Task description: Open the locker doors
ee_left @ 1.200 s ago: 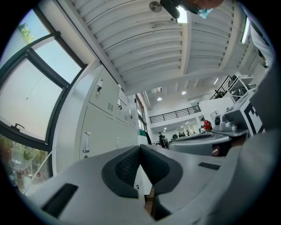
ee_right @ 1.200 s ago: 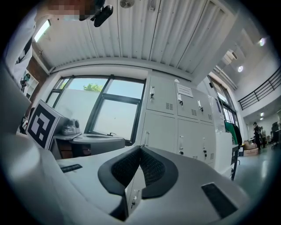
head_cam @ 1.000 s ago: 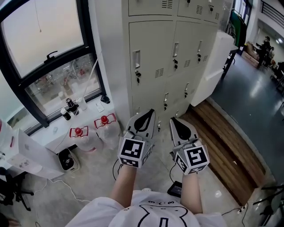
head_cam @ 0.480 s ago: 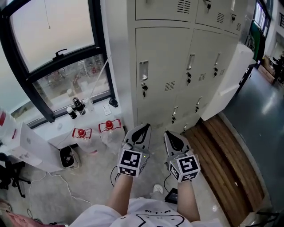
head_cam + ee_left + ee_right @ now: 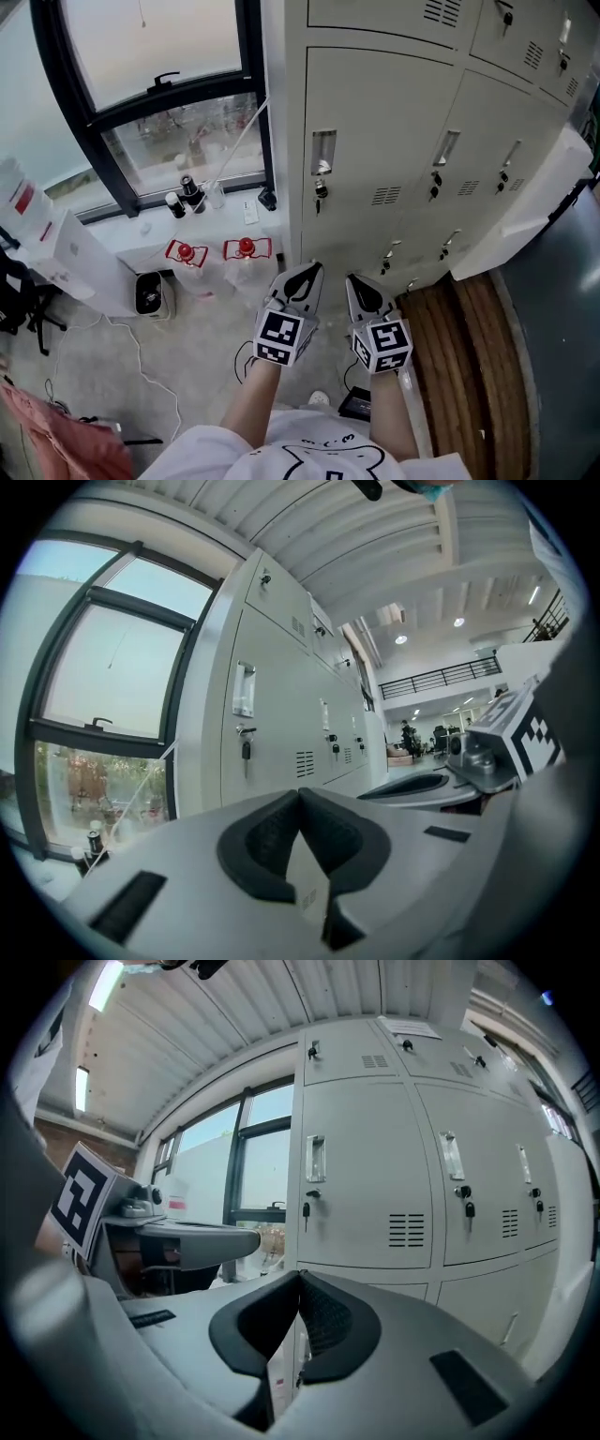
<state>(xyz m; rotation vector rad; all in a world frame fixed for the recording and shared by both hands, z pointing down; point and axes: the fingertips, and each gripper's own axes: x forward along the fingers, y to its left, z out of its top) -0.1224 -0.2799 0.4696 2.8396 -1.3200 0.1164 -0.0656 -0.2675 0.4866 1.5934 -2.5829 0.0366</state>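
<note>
Head view: left gripper (image 5: 302, 277) and right gripper (image 5: 362, 289), jaws together and empty, stood side by side short of the closed pale grey steel locker doors (image 5: 375, 112), whose nearest upright recessed metal handle (image 5: 322, 153) lay straight ahead, marginally nearer the left gripper.

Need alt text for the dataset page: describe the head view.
Two hand-held tools, the left tool and the right tool, both shut and empty, point side by side toward grey lockers with every visible door closed. A dark-framed window is at the left.
</note>
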